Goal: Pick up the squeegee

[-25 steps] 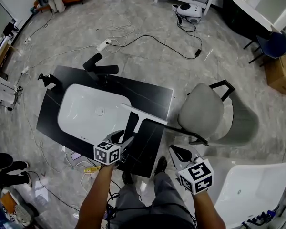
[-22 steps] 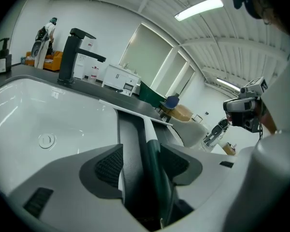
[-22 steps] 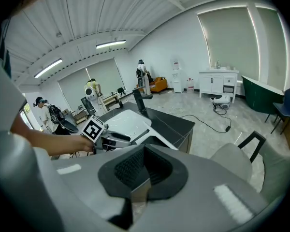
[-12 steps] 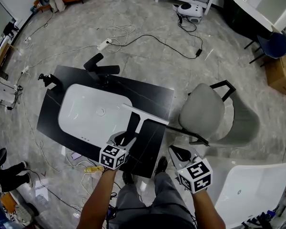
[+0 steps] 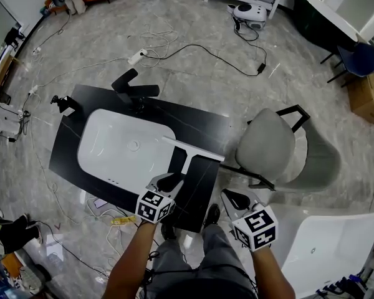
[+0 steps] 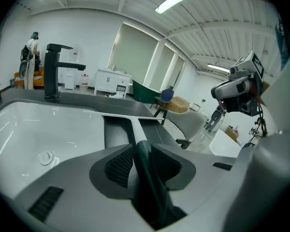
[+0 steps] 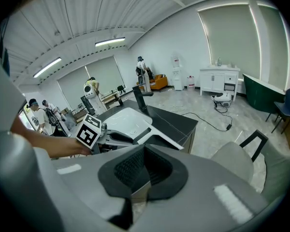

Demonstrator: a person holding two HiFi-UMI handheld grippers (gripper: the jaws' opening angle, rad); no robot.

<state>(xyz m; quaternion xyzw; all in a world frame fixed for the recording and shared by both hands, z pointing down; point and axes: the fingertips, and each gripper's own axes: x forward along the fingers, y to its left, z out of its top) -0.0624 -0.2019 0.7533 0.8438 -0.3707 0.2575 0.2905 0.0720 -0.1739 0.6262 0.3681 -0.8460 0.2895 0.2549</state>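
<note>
The squeegee [image 5: 191, 151] lies on the black counter [image 5: 202, 126] right of the white sink, its white blade far from me and its dark handle pointing toward me. My left gripper [image 5: 172, 180] sits over that handle. In the left gripper view the dark green handle [image 6: 145, 170] runs between the pads and both press on it; the jaws have just been closing around it. The white stem [image 6: 135, 128] and blade stretch ahead. My right gripper [image 5: 232, 198] hangs off the counter's near right corner, shut with nothing in it [image 7: 141, 172].
A white sink basin [image 5: 115, 147] with a black faucet [image 5: 134, 90] fills the counter's left part. A grey chair [image 5: 272, 146] stands to the right and a white tub [image 5: 327, 248] at the lower right. Cables [image 5: 206, 52] trail on the floor. People stand beyond the counter [image 7: 38, 111].
My left gripper has edged right along the handle and rolled a little, and its jaws have narrowed onto the squeegee handle. The right gripper has stayed put.
</note>
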